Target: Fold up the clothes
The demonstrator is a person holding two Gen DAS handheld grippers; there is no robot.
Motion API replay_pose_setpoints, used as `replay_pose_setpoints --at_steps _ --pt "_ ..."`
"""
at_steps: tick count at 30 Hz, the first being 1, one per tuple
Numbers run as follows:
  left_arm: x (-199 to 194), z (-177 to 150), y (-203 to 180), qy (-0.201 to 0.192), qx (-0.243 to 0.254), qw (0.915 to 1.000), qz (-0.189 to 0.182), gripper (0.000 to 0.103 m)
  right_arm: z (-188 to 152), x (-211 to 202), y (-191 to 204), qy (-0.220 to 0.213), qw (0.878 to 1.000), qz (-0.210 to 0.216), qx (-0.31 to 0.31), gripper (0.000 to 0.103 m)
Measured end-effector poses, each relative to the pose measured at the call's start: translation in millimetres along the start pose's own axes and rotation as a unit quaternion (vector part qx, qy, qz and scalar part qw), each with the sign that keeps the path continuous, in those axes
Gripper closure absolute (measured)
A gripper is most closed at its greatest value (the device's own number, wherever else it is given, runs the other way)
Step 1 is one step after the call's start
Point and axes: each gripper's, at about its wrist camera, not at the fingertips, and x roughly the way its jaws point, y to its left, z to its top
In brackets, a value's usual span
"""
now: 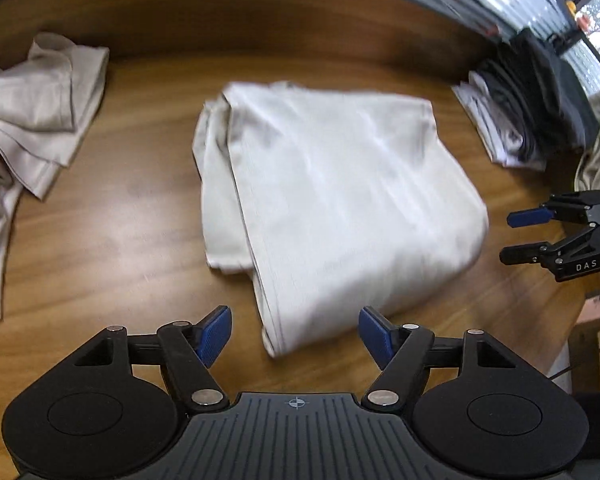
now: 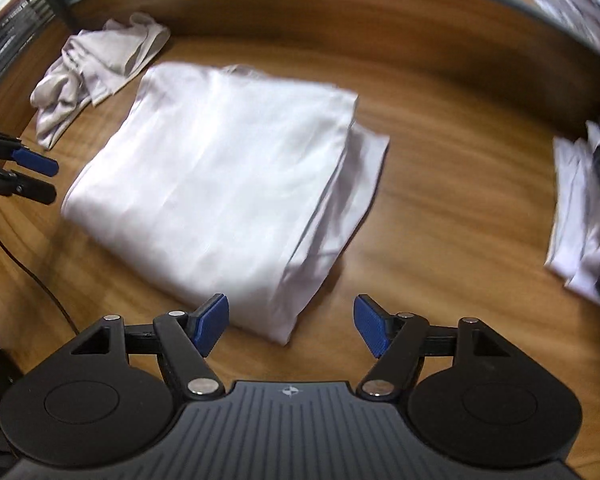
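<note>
The folded white garment (image 1: 332, 200) lies in the middle of the wooden table (image 1: 120, 248), and both tools hang clear of it. The left gripper (image 1: 296, 334) has its fingers spread, with only the garment's near corner showing between them, untouched; the right gripper (image 2: 291, 326) is likewise spread and empty above the near edge. A crumpled cloth (image 1: 32, 120) waits at the upper left of the left view, and a stack of folded clothes (image 1: 528, 112) sits at the upper right. The fold looks uneven, with a lower layer sticking out along one side, so lifting it by one corner could let the layers slide open.
</note>
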Motion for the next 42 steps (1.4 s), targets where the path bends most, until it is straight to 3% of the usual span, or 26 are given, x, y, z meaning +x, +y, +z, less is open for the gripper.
replay_pose_setpoints --at_steps 8,10,12,16,18,20,21,24,29,37,42 --pt "35.8 -28.0 -14.2 0.015 0.030 0.9995 0.002 0.030 -18.8 27.1 21.8 0.001 1.000 0.014 -0.015 0.029" --pt "41.4 -32.1 -17.2 0.010 0.040 0.9991 0.006 0.031 -18.3 39.1 26.4 0.003 1.000 0.013 -0.022 0.033" --pt "44.6 -35.1 -19.9 -0.001 0.052 0.9986 0.013 0.032 -18.1 49.7 29.0 0.005 0.999 0.008 -0.030 0.044" --pt "46.4 -36.6 -20.9 -0.027 0.069 0.9967 0.033 0.045 -19.3 60.7 30.8 0.000 0.999 -0.003 -0.048 0.056" --pt "47.2 -37.8 -20.5 -0.038 0.076 0.9956 0.040 0.056 -20.6 61.7 31.1 -0.006 0.998 -0.005 -0.058 0.065" --pt "45.2 -40.3 -19.9 -0.046 0.077 0.9951 0.041 0.078 -21.9 61.3 30.9 -0.010 0.997 -0.010 -0.069 0.076" --pt "43.5 -41.4 -19.6 -0.050 0.076 0.9951 0.040 0.080 -22.3 60.3 30.6 -0.011 0.997 -0.010 -0.072 0.083" --pt "38.3 -44.9 -19.0 -0.060 0.071 0.9950 0.037 0.086 -23.4 56.4 29.6 -0.013 0.997 -0.003 -0.074 0.090" --pt "31.6 -54.1 -27.9 -0.054 0.065 0.9958 0.035 0.086 -31.3 45.6 32.9 0.004 0.998 -0.003 -0.070 0.092" --pt "17.3 -105.6 -48.8 -0.029 0.043 0.9986 0.007 0.086 -71.8 15.9 40.7 0.035 0.997 0.023 -0.060 0.092" --pt "13.5 -129.7 -51.8 -0.017 0.021 0.9996 0.001 0.084 -92.7 2.8 46.7 0.050 0.998 0.013 -0.046 0.090"
